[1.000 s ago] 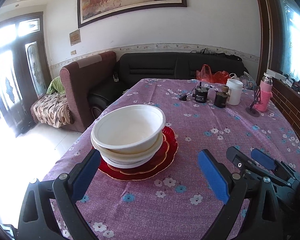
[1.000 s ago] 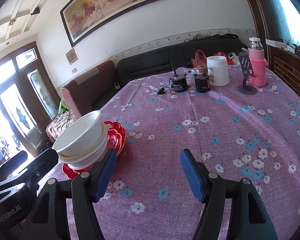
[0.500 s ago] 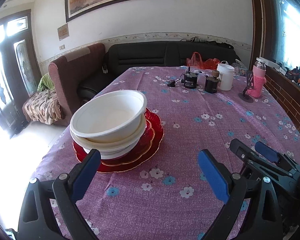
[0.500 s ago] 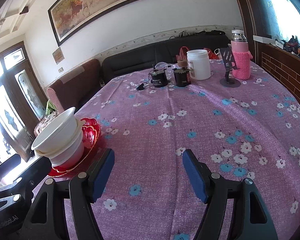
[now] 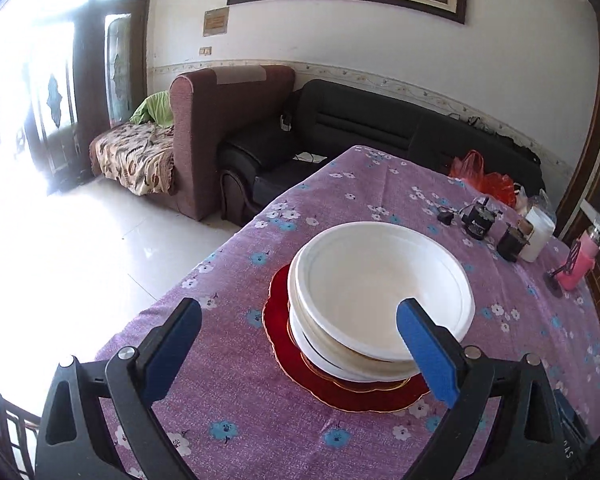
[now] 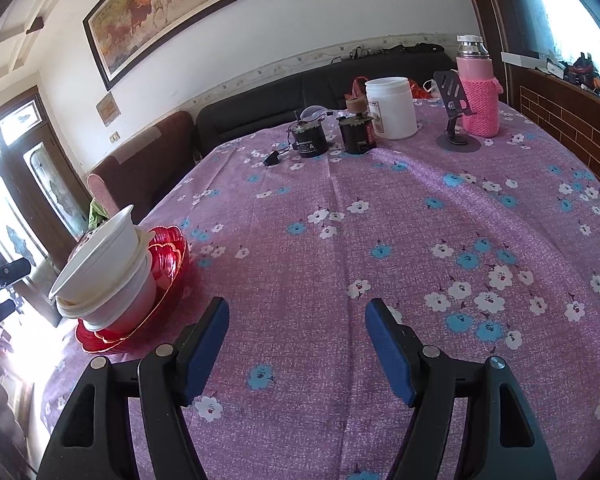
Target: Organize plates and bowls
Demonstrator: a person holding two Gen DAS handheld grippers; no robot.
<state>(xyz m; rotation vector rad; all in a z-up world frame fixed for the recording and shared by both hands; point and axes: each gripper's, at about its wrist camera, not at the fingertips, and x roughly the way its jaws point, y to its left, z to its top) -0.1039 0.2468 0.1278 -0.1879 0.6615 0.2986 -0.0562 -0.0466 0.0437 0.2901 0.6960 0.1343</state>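
Note:
A stack of white bowls (image 5: pixel 380 292) sits on red plates (image 5: pixel 284 320) near the left edge of the purple flowered table. In the left wrist view my left gripper (image 5: pixel 300 344) is open and empty, above the stack's near side, its right finger over the top bowl's rim. In the right wrist view the bowls (image 6: pixel 104 276) and red plates (image 6: pixel 168 252) are at the far left. My right gripper (image 6: pixel 296 344) is open and empty over bare tablecloth, apart from the stack.
At the table's far end stand a white jar (image 6: pixel 392 108), two small dark devices (image 6: pixel 356 134), a phone stand (image 6: pixel 456 120) and a pink-sleeved bottle (image 6: pixel 478 96). Sofas (image 5: pixel 228 136) sit beyond the table's left and far edges.
My left gripper has swung left and moved over the stack, which now sits between its fingers in view. My right gripper has shifted slightly, staying open over the cloth.

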